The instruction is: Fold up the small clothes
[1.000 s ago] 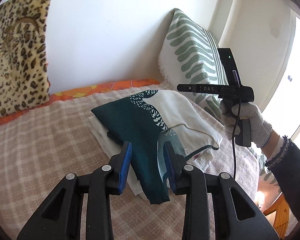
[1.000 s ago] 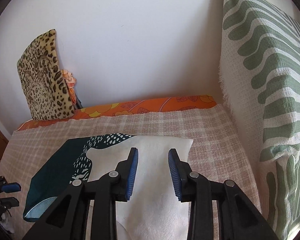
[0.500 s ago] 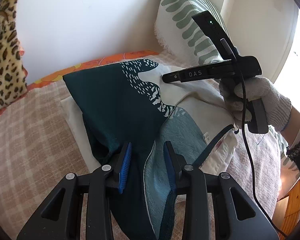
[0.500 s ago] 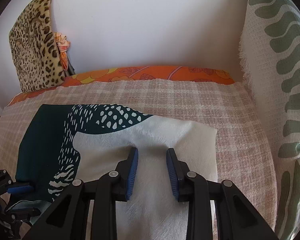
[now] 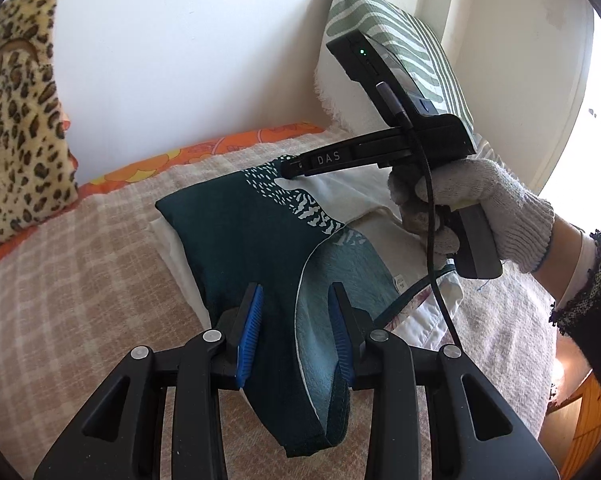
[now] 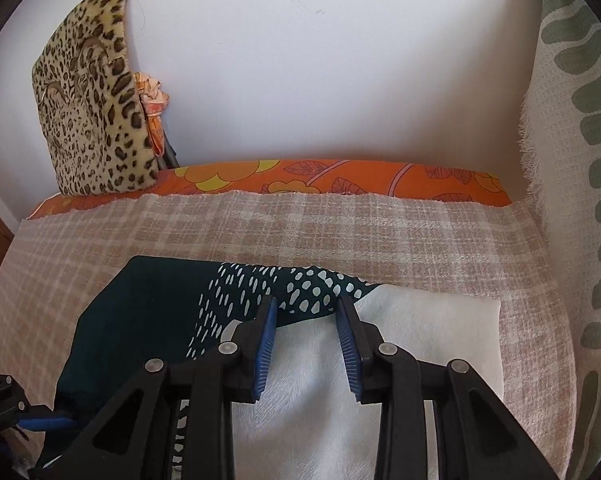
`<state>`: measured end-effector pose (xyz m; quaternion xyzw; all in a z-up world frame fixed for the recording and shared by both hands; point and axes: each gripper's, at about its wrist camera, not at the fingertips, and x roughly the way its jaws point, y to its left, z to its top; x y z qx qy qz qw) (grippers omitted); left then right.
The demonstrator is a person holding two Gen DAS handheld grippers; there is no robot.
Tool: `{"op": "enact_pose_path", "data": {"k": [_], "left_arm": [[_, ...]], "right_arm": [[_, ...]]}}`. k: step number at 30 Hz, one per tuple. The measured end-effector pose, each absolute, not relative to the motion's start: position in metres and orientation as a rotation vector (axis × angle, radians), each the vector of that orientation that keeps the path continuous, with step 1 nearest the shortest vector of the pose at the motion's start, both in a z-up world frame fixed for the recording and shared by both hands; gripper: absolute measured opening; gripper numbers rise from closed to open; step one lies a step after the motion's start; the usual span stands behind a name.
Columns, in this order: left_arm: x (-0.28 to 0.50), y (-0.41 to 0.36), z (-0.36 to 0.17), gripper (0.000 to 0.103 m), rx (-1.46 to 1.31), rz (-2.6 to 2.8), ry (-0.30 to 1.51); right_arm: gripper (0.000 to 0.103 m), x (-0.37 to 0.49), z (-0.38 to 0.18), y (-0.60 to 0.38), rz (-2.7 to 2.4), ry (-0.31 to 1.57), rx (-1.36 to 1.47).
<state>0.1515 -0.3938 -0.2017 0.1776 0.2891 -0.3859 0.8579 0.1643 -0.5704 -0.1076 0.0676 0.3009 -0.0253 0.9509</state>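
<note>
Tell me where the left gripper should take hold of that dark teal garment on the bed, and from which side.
Probably at the near tip of the teal garment, where the dark panel and lighter blue lining taper to a free corner hanging toward the camera. Come from the near side, along the cloth. The left gripper already straddles that strip; its jaws are opening, pads not pressing. The far edge lies flat under the right gripper.

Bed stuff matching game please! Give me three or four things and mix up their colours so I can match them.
Things:
1. cushion at the wall
2. tall pillow
3. sheet along the wall
4. blanket on the bed

Colours:
A. orange with yellow flowers
B. white with green stripes
C. pink and cream checks
D. leopard spots

Pairs: 1-D, 2-B, 3-A, 4-C
</note>
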Motion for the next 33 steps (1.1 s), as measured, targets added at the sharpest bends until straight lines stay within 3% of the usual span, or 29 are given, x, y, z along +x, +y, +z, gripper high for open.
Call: {"op": "enact_pose_path", "data": {"k": [2,6,11,15,20,33], "left_arm": [[0.147,-0.391,-0.199,0.045,0.365,-0.813,0.56],[0.136,-0.382,-0.191,0.049,0.369,-0.807,0.533],[0.131,-0.371,-0.179,0.064,0.35,-0.808,0.492],[0.12,-0.358,-0.166,0.066,0.331,-0.809,0.469],[0.096,-0.334,-0.147,0.078,0.316,-0.797,0.411],[0.044,-0.267,-0.119,0.083,0.308,-0.768,0.319]], "right_arm": [[0.033,0.167,-0.114,-0.571,-0.059,0.624,0.147],[0.033,0.167,-0.114,-0.574,-0.076,0.625,0.177],[0.035,0.146,-0.095,-0.566,-0.078,0.592,0.186],[0.035,0.12,-0.073,-0.551,-0.08,0.549,0.18],[0.048,0.076,-0.04,-0.527,-0.075,0.472,0.187],[0.083,-0.022,0.009,-0.444,-0.125,0.324,0.162]]}}
